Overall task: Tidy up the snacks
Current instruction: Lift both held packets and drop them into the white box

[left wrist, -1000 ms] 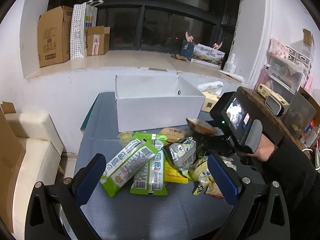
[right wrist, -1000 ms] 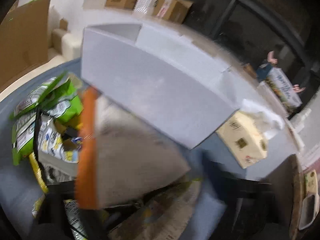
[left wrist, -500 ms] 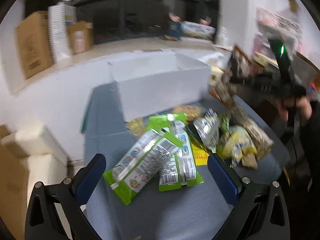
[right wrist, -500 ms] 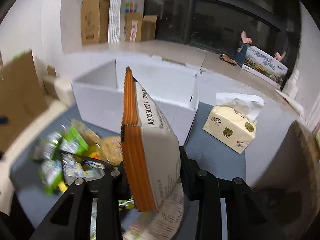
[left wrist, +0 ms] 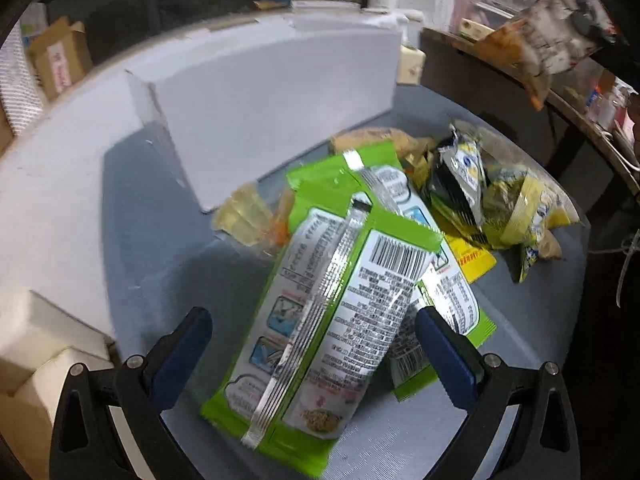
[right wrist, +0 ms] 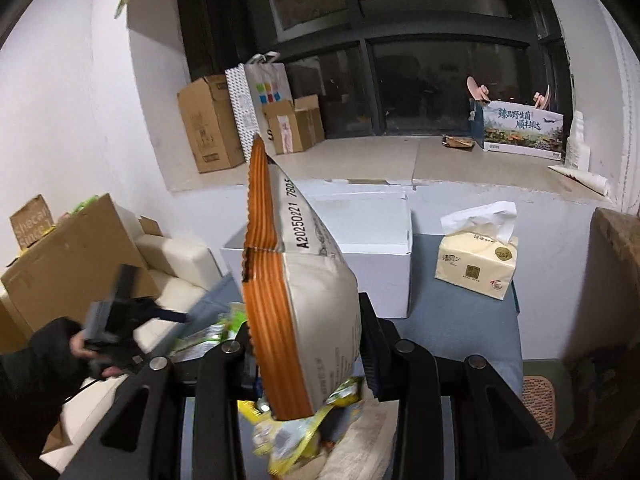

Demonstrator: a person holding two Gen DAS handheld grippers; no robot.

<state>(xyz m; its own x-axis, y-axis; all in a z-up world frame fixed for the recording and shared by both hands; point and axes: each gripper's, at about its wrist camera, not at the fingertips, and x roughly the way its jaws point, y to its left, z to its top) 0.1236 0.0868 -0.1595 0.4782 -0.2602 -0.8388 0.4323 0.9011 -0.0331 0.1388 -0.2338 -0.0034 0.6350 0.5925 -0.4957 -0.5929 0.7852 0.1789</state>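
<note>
The right tongs [right wrist: 304, 364] are clamped on a puffy grey snack bag with an orange crimped edge [right wrist: 296, 280], held upright in the air, well above the grey-blue desk [right wrist: 452, 328] and in front of the open white cardboard box [right wrist: 360, 248]. To drop it cleanly, I'd carry it over the box's near wall, lower it inside and only then let go, since a bag that light could slide off the rim. The left tongs [left wrist: 312, 356] are spread apart with nothing between them, hovering low over a green-and-white flat packet [left wrist: 332, 320] lying on top of the snack pile. Straddle that packet across its narrow width before closing, so the slippery film doesn't buckle.
</note>
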